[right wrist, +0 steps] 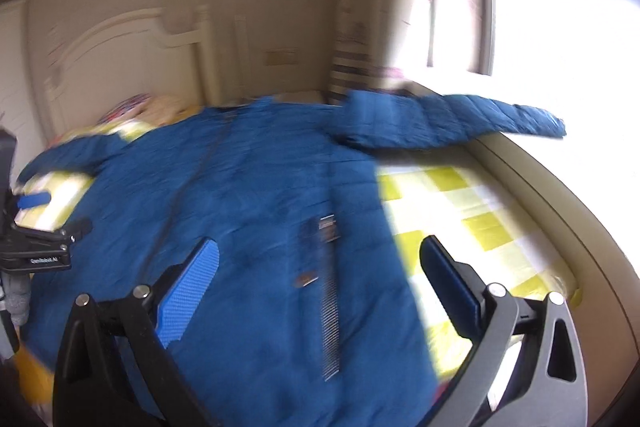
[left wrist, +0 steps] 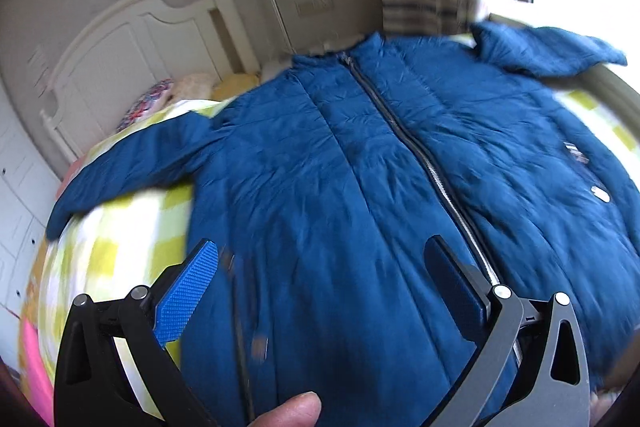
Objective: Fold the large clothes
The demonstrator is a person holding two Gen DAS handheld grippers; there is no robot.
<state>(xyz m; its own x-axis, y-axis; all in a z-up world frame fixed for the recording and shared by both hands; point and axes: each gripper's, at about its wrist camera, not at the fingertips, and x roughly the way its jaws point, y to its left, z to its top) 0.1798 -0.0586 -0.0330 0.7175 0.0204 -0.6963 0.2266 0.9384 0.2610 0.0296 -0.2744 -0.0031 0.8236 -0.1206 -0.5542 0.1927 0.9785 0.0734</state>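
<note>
Jacket (left wrist: 340, 167) lies spread flat on the bed (right wrist: 460, 211), sleeves out, ready for folding; both grippers hover over its near hem. Left gripper (left wrist: 320, 267) released, right gripper (right wrist: 320, 263) released too; nothing grasped.

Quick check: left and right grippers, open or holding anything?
Left gripper: open, empty, over the blue jacket.
Right gripper: open, empty.

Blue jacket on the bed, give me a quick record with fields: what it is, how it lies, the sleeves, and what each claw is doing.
garment: blue padded jacket, zipped shut
lie: spread flat, front up, on the yellow checked bedspread
sleeves: both spread outward, unfolded
left claw: open, above the lower front, holding nothing
right claw: open, over the jacket's side edge, holding nothing
folding: not begun
</note>
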